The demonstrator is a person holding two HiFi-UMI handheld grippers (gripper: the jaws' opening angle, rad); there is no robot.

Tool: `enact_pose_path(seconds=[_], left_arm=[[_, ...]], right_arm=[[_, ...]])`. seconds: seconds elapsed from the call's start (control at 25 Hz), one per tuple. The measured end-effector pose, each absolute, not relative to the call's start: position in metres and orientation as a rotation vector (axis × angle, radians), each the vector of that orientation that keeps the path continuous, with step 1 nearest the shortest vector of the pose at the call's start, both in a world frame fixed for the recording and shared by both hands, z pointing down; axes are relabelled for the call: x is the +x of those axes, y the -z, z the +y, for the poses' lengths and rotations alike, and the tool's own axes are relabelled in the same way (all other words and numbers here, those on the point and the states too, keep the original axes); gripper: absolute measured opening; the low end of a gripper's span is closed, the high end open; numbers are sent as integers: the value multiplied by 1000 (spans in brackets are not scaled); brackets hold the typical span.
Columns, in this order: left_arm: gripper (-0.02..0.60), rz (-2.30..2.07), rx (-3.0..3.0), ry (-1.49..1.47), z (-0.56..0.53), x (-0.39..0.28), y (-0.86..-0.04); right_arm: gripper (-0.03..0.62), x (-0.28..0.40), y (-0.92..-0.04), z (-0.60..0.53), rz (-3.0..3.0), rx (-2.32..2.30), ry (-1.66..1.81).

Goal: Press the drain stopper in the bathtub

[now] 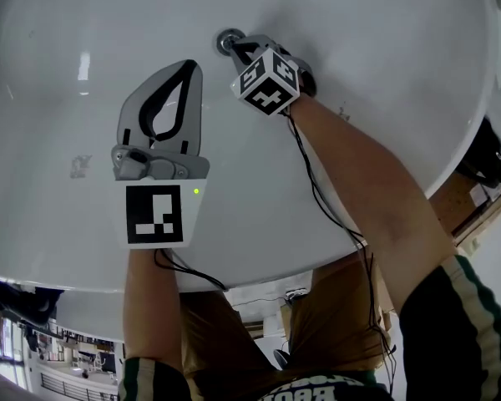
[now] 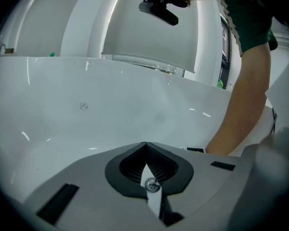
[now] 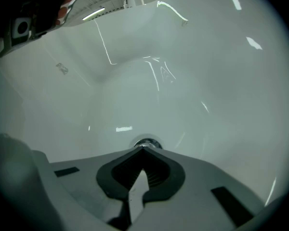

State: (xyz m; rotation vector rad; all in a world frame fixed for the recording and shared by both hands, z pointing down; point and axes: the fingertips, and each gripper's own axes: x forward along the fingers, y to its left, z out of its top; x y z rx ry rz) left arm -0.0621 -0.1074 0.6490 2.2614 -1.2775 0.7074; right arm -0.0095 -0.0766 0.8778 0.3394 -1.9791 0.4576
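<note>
My right tool (image 1: 236,48), pressed together, sits at the round chrome drain stopper (image 3: 145,143) in the white bathtub (image 1: 376,48). It looks like stiff, slippery metal, so I'd push dead centre. My left tool (image 1: 184,69) likewise, empty.

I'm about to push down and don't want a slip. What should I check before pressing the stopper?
1. The right gripper has its jaws shut with nothing between them: ok.
2. Its tip is lined up with the stopper: ok, it sits at the stopper's near edge.
3. The tip is touching the stopper: cannot tell.
4. The left gripper is shut, empty and off to the side of the stopper: ok.
5. The cable is away from the stopper: ok, it runs back along the arm.
6. The stopper is up rather than down: cannot tell.
</note>
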Motion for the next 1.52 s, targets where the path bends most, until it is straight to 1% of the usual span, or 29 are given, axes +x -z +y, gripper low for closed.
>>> enact_pose_path(seconds=[0.32,0.64,0.96,1.16,1.52], left_arm=[[6,-1273,2262,-738,-108,-57,-626],[6,-1302,2293,-756,-106,-48,-574],[6,-1321,2338,-763,-108,-42,-515],[6,-1367,2332,-727,-108,-44,-483],[6,-1348,2406,-686,-90,-38,-404]], right_arm=[[11,-26,-820,-86,-2061,299,-537],[11,-25,-746,-105,-2124,336,-542],[11,-25,-653,-110,-2242,372,-563],[11,-16,-598,-117,-2301,485,-600],[11,-6,-458,-106,-2465,605,-563]])
